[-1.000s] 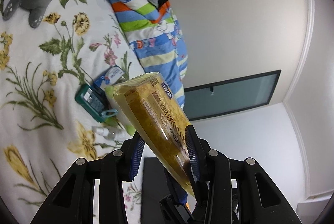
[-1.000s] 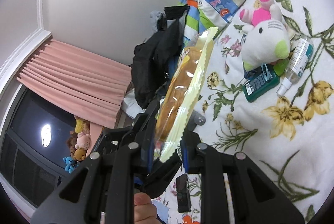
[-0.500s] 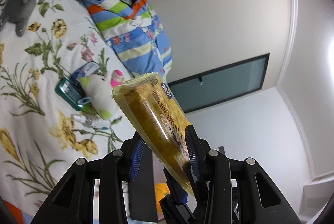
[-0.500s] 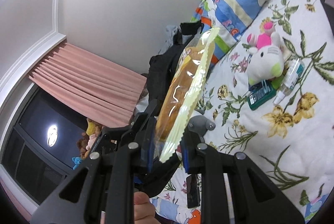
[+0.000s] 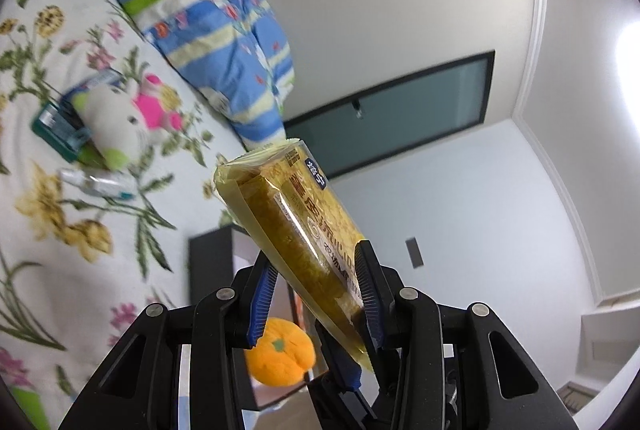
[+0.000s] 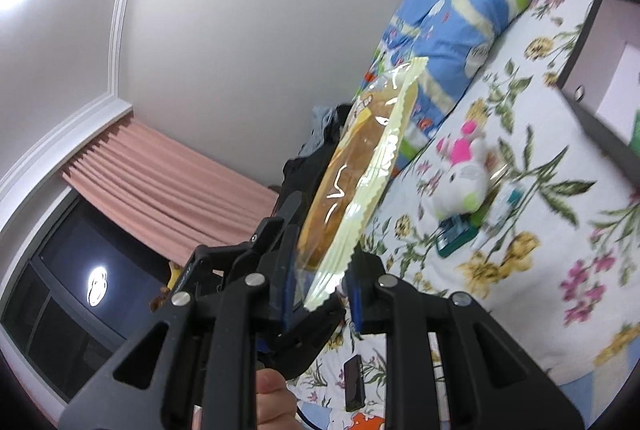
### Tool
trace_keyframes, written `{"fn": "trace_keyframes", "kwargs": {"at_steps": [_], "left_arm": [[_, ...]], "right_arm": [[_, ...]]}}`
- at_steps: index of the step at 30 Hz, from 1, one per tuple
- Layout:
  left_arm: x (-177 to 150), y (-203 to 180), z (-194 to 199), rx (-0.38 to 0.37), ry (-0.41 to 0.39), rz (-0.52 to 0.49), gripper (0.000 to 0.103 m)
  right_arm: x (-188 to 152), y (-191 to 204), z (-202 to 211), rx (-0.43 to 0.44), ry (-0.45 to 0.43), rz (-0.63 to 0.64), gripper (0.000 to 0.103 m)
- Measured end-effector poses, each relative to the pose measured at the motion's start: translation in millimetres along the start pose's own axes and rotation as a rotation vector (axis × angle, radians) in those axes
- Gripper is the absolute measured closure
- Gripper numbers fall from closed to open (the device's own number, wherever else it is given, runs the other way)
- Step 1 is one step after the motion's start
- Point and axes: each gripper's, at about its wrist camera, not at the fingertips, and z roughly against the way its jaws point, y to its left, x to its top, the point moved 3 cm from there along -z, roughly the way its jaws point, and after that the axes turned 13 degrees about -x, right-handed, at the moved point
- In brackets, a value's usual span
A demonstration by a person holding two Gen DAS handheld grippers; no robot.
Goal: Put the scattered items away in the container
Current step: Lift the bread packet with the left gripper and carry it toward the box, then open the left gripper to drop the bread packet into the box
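Left wrist view: left gripper pinches the bread packet, which juts upward past its fingertips.

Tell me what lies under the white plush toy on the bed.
The white plush toy lies partly over a green box and a bright green patch, unidentifiable. A clear bottle lies beside them. Anything further underneath is covered.

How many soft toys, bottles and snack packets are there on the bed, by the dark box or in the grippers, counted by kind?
Soft toys: 2, the white toy and the orange toy
Bottles: 1, the clear bottle
Snack packets: 1, the snack packet
Total: 4
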Motion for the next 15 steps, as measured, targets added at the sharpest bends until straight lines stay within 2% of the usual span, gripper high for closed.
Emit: {"fn": "trace_keyframes", "kwargs": {"at_steps": [7, 15], "left_arm": [[-36.2, -13.9, -74.6, -0.037, 0.100, 0.013, 0.063], [-76.5, -9.5, -155.8, -0.053, 0.204, 0.038, 0.063]], "right_arm": [[40.0, -40.1, 47.2, -0.055, -0.083, -0.023, 0.081], [83.7, -96.7, 86.8, -0.128, -0.155, -0.068, 0.081]]}}
